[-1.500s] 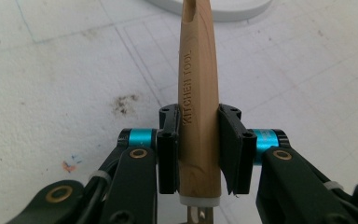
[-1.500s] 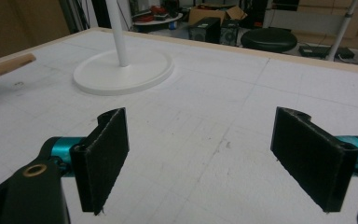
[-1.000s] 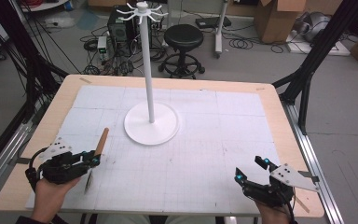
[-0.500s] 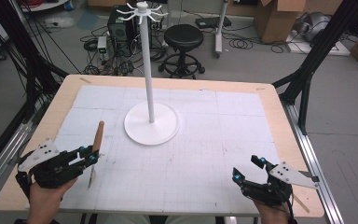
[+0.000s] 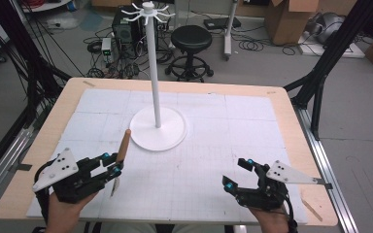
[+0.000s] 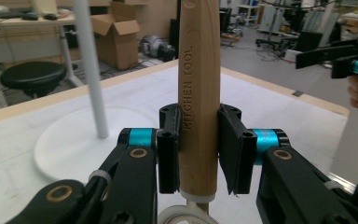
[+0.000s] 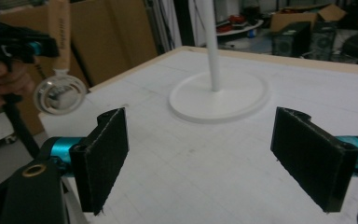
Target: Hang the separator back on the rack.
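The left gripper (image 6: 198, 154) is clamped on the wooden handle of a kitchen tool (image 6: 196, 93), held upright above the tabletop (image 5: 272, 121). The right gripper (image 7: 214, 154) is released, empty. Pickup appears complete; hanging on the white stand (image 5: 151, 63) likely remains.

**Stand at the centre, a gripper at each near corner**

A hanging stand (image 5: 156, 128) sits on the table (image 5: 291, 121), its round base a little left of the middle and its pole upright from the centre of that base. On the near left, the left gripper (image 5: 110, 165) is just in front of the base's left edge and clamps a pizza cutter (image 5: 122, 148) by the handle; the handle points away toward the stand, the wheel hangs toward the person. The right gripper (image 5: 238, 174) is at the near right, well apart from the stand and the left gripper. Behind the table, on the floor, a stool (image 5: 190, 41) stands right of the pole; cardboard boxes (image 5: 286, 19) lie farther right.
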`<state>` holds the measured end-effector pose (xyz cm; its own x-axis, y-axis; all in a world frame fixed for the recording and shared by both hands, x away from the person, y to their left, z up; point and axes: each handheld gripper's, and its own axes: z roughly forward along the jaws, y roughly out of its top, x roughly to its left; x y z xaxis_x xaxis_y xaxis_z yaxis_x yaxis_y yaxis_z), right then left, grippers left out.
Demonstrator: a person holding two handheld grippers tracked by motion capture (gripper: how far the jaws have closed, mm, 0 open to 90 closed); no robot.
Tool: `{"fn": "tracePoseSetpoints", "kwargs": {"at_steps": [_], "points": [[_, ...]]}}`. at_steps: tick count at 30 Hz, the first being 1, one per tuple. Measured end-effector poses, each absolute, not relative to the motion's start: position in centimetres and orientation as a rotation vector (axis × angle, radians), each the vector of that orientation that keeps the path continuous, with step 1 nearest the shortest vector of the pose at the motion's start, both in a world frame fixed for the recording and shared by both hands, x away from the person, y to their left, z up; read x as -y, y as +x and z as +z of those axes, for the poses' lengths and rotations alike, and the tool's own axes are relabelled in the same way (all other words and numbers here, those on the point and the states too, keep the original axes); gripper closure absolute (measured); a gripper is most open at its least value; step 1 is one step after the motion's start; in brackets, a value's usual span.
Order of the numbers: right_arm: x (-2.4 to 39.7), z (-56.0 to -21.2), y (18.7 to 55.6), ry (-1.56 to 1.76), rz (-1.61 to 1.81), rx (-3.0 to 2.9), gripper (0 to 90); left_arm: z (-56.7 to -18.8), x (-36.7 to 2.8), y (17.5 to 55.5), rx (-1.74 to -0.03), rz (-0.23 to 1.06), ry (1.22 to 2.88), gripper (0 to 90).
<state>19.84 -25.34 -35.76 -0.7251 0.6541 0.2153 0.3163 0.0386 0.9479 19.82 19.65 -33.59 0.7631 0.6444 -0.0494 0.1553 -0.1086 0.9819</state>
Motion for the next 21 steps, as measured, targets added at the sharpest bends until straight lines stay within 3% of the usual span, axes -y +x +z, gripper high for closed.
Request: {"fn": "tracePoseSetpoints", "kwargs": {"at_steps": [16,21], "points": [[17.1,-30.9,22.3,0.671,1.973,-2.218,18.5,-33.8,-13.7,19.3,-0.478,0.402,1.697,70.2],[15.6,-30.6,22.9,0.638,2.019,-2.241,25.6,-33.9,-13.2,19.1,-0.455,0.389,1.694,70.2]]}}
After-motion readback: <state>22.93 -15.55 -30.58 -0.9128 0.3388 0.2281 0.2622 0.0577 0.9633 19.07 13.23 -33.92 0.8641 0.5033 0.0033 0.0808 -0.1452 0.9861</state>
